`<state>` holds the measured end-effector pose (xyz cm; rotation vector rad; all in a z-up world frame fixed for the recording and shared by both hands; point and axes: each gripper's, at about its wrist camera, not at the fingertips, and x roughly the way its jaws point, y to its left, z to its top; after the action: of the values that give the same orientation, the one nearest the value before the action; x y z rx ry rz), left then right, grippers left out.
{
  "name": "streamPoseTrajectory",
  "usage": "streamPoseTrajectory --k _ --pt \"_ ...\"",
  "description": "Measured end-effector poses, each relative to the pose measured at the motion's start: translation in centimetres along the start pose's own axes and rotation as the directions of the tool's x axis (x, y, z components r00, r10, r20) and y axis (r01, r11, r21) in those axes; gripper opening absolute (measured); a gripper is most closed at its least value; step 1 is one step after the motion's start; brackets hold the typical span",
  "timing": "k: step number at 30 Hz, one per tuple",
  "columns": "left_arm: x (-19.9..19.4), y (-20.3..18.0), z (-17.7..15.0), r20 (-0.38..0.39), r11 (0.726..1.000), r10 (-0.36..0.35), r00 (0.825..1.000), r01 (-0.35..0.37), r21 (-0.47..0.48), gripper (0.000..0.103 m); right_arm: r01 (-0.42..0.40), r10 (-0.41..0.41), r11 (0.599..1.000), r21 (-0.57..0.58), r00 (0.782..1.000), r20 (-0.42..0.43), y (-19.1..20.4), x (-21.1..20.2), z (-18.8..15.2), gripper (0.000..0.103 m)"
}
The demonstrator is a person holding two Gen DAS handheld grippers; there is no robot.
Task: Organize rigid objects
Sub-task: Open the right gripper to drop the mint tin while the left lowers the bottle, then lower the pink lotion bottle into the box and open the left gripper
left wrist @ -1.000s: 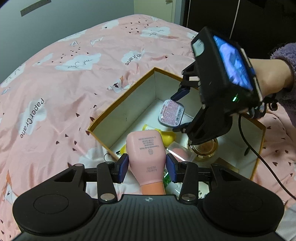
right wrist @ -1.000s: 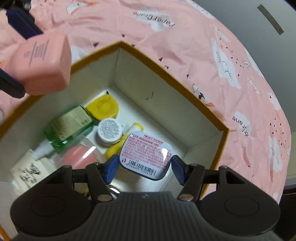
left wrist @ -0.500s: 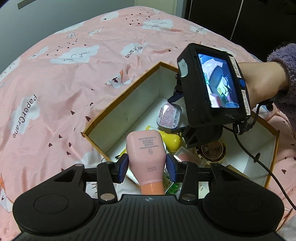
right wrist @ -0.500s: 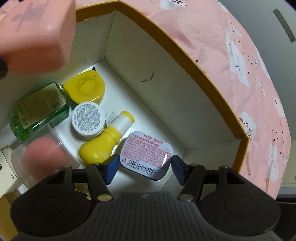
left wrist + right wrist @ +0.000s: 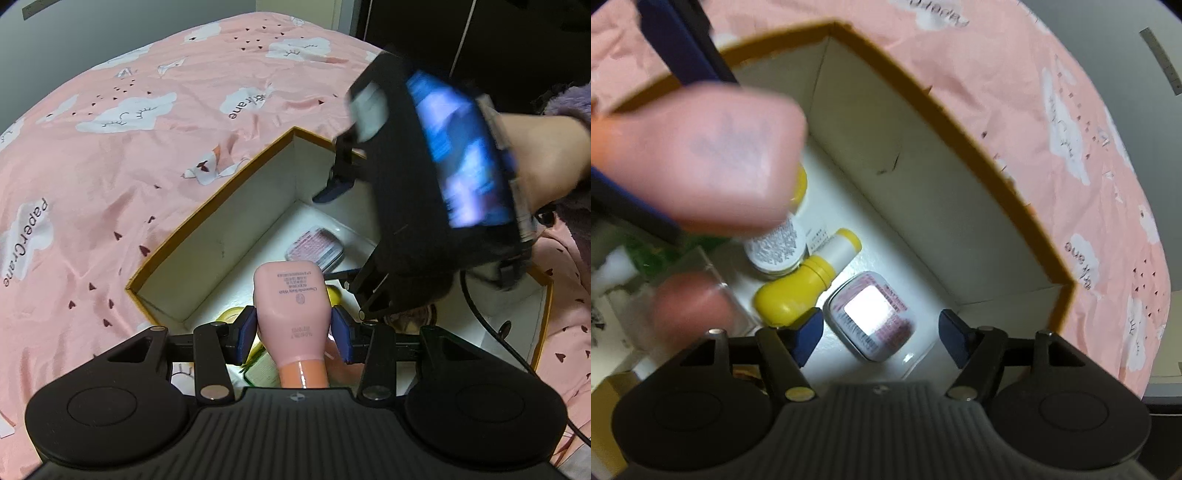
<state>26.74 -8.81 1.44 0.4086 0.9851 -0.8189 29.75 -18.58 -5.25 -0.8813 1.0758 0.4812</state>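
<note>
Currently, status by item:
Progress: several items already lie in the open box (image 5: 207, 236), among them a yellow bottle (image 5: 794, 293), a white jar (image 5: 777, 245) and a green bottle (image 5: 646, 254); the pink body wash tube is not yet placed.
Left gripper (image 5: 293, 334): pads pinch the pink body wash tube (image 5: 291, 299), held above the box interior, cap end toward the camera.
Right gripper (image 5: 879, 334): jaws opening, pads clear of the mint tin (image 5: 873, 314).
Mint tin: rests flat on the box floor between the spread fingers, just beside the yellow bottle.
Remaining: judged, lower and release the tube into free floor space.
</note>
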Motion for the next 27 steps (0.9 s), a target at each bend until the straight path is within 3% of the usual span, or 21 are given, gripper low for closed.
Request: streamPoseTrajectory --k 4,10,15,20,27 --pt "0.5 -0.5 0.1 0.000 1.000 -0.019 1.000 0.019 -0.006 0.049 0.033 -0.043 0.995 0.092 0.993 0.107 -1.3 -4.3 -1.4 0.066" --pt "2.1 -1.4 1.0 -0.010 0.990 -0.066 0.998 0.064 -0.129 0.049 0.045 -0.123 0.944 0.326 0.967 0.224 -3.9 -9.9 -4.9 0.066" --pt "4.9 -2.3 2.0 -0.036 0.964 -0.128 0.991 0.116 -0.238 0.049 0.077 -0.189 0.898 0.434 0.957 0.221 -4.9 -10.4 -7.0 0.066" --pt "7.1 -2.9 2.3 -0.050 0.932 -0.147 0.988 0.121 -0.340 0.049 0.076 -0.188 0.884 0.461 0.961 0.202 -5.6 -9.2 -7.7 0.066" --pt "8.4 -3.0 2.2 -0.067 0.906 -0.118 0.991 0.080 -0.415 0.049 0.059 -0.176 0.875 0.481 0.963 0.202 -5.5 -8.5 -8.5 0.067"
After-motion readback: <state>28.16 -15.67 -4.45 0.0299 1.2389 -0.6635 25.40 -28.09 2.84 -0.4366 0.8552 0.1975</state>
